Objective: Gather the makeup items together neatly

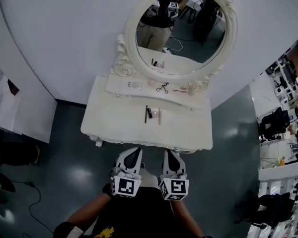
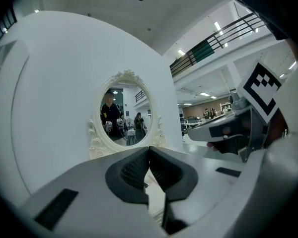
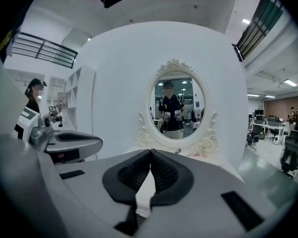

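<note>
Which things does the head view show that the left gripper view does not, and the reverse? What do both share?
Only the head view: the makeup items on the dressing table. Only the left gripper view: the left gripper close up, jaws together with nothing between them, and a balcony railing. Both: the oval mirror and the white wall.

I'm counting as I go. One white dressing table, and one oval mirror in a carved frame. Up on the raised shelf there are three things: one pale tube, one eyelash curler and one pink item too small to name. On the tabletop, three more lie side by side: one black pencil, one dark stick, one pink tube. Six makeup items in all. And two grippers, my left gripper and right gripper.
</note>
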A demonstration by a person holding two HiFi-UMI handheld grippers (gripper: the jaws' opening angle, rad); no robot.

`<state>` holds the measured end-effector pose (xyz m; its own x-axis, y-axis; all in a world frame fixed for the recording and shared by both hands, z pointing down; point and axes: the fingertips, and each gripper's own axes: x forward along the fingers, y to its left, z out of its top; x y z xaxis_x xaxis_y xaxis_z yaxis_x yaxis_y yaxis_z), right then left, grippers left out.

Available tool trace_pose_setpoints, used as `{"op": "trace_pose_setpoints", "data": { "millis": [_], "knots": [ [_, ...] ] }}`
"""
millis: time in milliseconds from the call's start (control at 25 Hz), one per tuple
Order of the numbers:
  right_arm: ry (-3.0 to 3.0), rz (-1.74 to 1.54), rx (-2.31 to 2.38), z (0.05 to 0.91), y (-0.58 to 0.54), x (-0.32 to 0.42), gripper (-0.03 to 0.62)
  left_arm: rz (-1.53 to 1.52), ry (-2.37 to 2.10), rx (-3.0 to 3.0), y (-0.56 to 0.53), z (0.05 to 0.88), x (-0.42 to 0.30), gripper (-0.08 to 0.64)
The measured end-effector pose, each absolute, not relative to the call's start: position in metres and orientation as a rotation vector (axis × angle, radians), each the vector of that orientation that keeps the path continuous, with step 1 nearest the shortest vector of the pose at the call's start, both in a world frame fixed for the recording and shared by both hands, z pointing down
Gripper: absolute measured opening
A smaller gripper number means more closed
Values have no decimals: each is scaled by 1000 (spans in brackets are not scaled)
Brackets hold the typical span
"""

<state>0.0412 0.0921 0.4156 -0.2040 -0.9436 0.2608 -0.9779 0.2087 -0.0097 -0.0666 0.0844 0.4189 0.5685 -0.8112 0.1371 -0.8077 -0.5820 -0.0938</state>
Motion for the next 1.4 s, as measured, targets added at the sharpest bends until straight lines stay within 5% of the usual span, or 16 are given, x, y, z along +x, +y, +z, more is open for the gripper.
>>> {"op": "trace_pose_setpoints", "data": {
  "millis": [320, 1400],
  "knots": [
    [-2454, 199, 1734, 383, 99, 45, 15, -242, 1456, -2515, 96, 342, -76, 15],
    [-2520, 163, 1695, 347, 92, 82, 15, -306, 1561, -2714, 76, 348, -55, 15]
  ]
}}
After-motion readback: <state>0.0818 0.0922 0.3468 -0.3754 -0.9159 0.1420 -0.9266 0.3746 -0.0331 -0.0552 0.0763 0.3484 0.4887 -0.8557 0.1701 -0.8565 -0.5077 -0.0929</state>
